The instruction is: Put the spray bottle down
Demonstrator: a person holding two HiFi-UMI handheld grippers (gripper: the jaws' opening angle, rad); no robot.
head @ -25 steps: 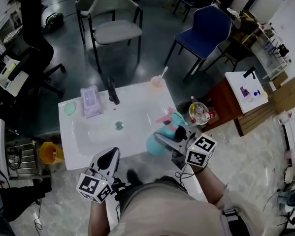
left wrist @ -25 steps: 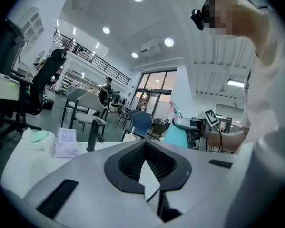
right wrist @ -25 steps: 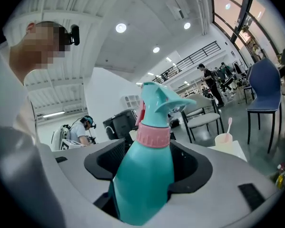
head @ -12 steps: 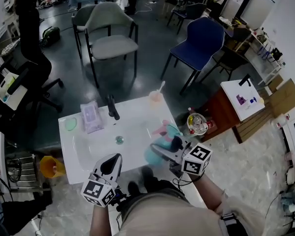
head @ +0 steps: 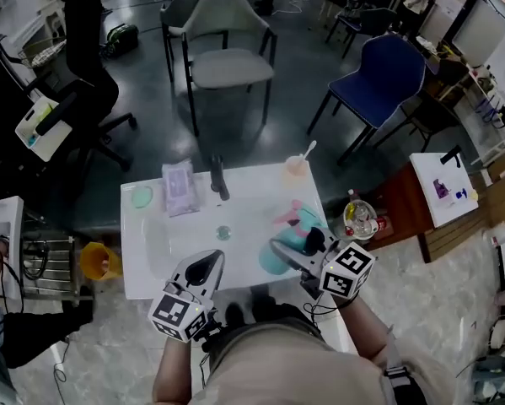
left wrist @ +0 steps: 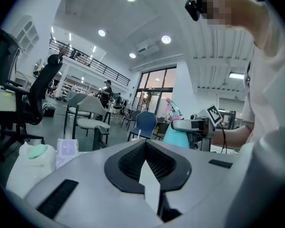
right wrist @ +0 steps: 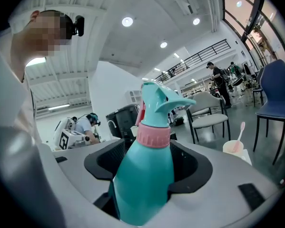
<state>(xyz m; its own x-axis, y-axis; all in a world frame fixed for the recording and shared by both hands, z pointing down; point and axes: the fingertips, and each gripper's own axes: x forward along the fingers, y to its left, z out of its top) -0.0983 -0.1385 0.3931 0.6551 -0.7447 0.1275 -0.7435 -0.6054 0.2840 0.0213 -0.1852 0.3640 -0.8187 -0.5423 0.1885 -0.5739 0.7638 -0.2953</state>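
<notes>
1. Right gripper (head: 292,255) is clamped on the spray bottle (right wrist: 149,170), jaws squeezing the teal body just below the pink collar.
2. Bottle's over the front right part of the white sink (head: 151,264). Can't tell if its base touches anything.
3. Left gripper (left wrist: 146,167) has its jaws pressed together with nothing in them, hanging at the sink's front edge.
4. Along the back of the sink: green soap (head: 142,196), wipes pack (head: 180,199), faucet (head: 219,178), and a cup (head: 296,168) at the right corner.
</notes>
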